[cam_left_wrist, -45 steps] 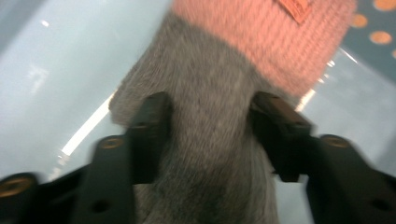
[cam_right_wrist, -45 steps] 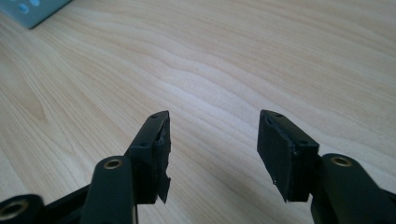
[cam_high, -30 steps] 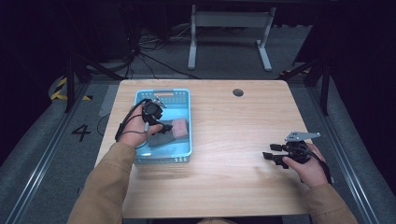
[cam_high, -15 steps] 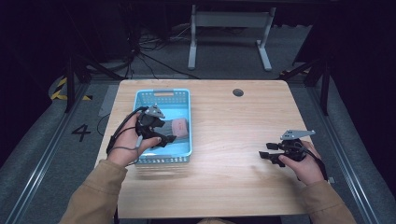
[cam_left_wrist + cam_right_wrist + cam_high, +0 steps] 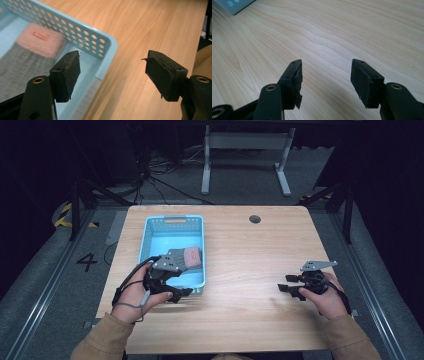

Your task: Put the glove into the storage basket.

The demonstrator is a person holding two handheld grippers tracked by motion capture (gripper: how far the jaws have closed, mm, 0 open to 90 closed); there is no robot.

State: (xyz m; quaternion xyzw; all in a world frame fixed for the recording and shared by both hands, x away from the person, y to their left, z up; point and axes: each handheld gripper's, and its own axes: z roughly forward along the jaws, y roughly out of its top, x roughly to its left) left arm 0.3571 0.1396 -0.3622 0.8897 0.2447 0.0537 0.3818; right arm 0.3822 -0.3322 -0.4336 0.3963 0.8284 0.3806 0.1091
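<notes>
A light blue perforated basket (image 5: 145,245) stands on the left half of the wooden table. Inside it lies a knitted piece, grey with a pink end (image 5: 192,256). My left gripper (image 5: 181,294) is open at the basket's near right corner, just outside the rim. In the left gripper view the basket's corner (image 5: 100,41) lies between the open jaws of my left gripper (image 5: 112,72), and the pink and grey knit (image 5: 40,42) rests on the basket floor beyond the left jaw. My right gripper (image 5: 286,283) is open above bare wood at the right, as my right gripper (image 5: 325,80) shows close up.
The wooden table (image 5: 240,250) has a round cable hole (image 5: 255,219) near its far edge. A corner of the basket (image 5: 234,5) peeks into the right gripper view at top left. A metal stand (image 5: 245,155) and cables lie on the floor behind.
My left gripper has drawn back out of the basket toward the table's near edge, leaving the knitted piece inside. The right gripper has barely shifted.
</notes>
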